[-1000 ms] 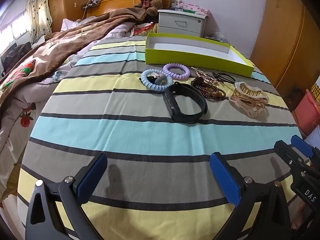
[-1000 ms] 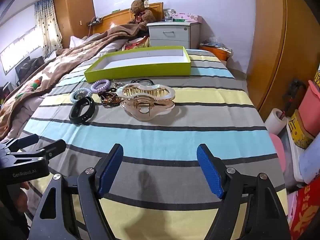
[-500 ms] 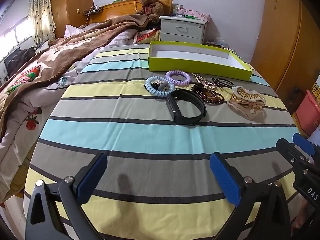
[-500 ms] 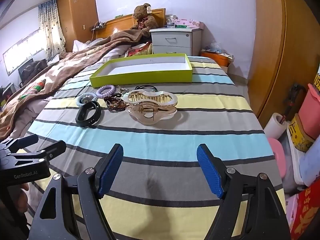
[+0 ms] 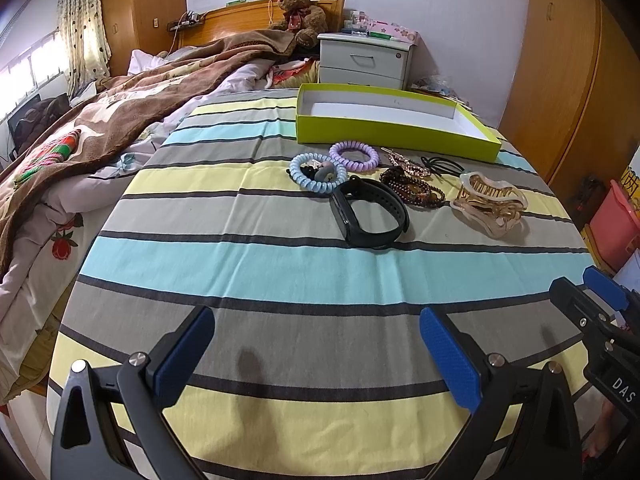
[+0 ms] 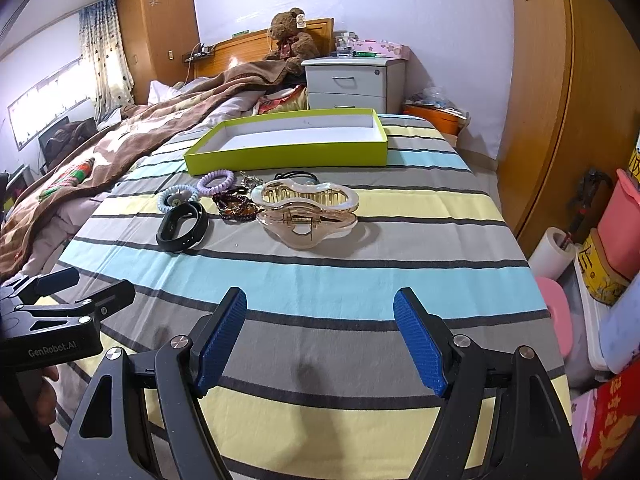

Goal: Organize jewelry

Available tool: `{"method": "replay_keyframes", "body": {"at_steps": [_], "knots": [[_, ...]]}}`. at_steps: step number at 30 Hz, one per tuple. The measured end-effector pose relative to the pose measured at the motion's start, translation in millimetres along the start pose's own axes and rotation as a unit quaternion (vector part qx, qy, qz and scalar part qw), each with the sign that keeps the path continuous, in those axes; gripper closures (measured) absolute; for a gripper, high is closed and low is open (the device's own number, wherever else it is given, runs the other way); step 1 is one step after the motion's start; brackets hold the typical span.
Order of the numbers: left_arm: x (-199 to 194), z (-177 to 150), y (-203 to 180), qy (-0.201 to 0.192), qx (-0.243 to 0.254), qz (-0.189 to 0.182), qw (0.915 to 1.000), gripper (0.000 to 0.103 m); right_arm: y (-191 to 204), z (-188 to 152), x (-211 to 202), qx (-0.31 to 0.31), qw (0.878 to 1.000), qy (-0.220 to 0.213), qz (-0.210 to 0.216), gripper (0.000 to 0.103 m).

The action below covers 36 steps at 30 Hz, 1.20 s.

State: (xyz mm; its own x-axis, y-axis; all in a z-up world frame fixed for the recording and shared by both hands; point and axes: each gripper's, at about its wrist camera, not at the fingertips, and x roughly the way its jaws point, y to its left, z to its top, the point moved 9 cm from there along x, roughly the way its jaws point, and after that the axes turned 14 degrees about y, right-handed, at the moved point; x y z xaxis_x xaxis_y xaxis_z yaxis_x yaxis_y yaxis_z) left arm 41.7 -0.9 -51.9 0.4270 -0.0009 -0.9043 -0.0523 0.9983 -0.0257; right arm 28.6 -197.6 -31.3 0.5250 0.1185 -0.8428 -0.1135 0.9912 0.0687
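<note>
A lime-green tray with a white inside stands empty on the striped bedspread. In front of it lie a black wristband, a blue coil hair tie, a purple coil hair tie, a dark bead bracelet, a black elastic and a large clear hair claw. My left gripper and right gripper are open and empty, well short of the items.
A brown blanket is heaped on the left of the bed. A white nightstand and a teddy bear are at the back. A wooden wardrobe and pink boxes stand to the right.
Both grippers have tilted up and pulled back a little, so the items and tray sit lower and farther in view. Nothing was grasped.
</note>
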Motion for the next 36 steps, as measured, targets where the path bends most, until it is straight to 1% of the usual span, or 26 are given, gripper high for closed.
{"method": "replay_keyframes", "body": {"at_steps": [36], "knots": [[-2.9,-2.8,2.9,-0.002,-0.002,0.001,1.0000,0.000,3.7,0.1,-1.3,-0.004,1.000,-0.001,-0.001,0.027]]}}
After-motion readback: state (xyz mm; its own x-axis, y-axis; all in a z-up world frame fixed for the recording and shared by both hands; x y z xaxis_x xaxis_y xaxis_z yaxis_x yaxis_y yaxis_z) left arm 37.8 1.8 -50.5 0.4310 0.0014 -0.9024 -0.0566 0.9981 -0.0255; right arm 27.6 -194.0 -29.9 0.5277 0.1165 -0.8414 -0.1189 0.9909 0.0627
